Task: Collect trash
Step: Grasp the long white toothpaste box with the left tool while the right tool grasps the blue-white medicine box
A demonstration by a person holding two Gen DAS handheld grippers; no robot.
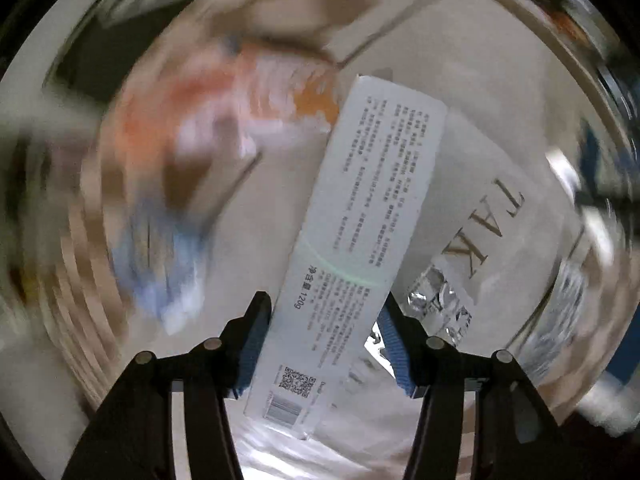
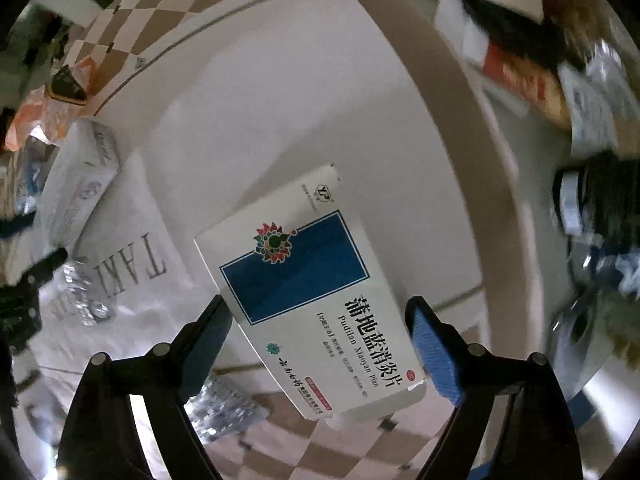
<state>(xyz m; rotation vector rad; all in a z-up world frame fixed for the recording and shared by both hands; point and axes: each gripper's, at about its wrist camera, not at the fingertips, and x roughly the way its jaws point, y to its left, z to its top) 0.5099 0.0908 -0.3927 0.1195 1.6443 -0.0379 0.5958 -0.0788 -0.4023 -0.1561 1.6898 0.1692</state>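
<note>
My left gripper [image 1: 325, 320] is shut on a long white carton [image 1: 360, 232] printed with small text, a QR code and "120g"; it holds the carton above a white paper bag [image 1: 500, 200] lettered "TAK". The same carton [image 2: 76, 184] and the bag [image 2: 132, 264] show at the left of the right wrist view. My right gripper [image 2: 320, 320] is shut on a white and blue medicine box [image 2: 304, 280] reading "Pudilan Xiaoyan Pian", held over a white round surface [image 2: 320, 100].
A foil blister pack [image 1: 440, 308] lies on the bag, and another blister pack [image 2: 224, 408] lies below the right gripper. Checkered brown and white floor [image 2: 340, 452] surrounds it. Orange plastic [image 2: 60, 100] and blurred clutter sit at the edges.
</note>
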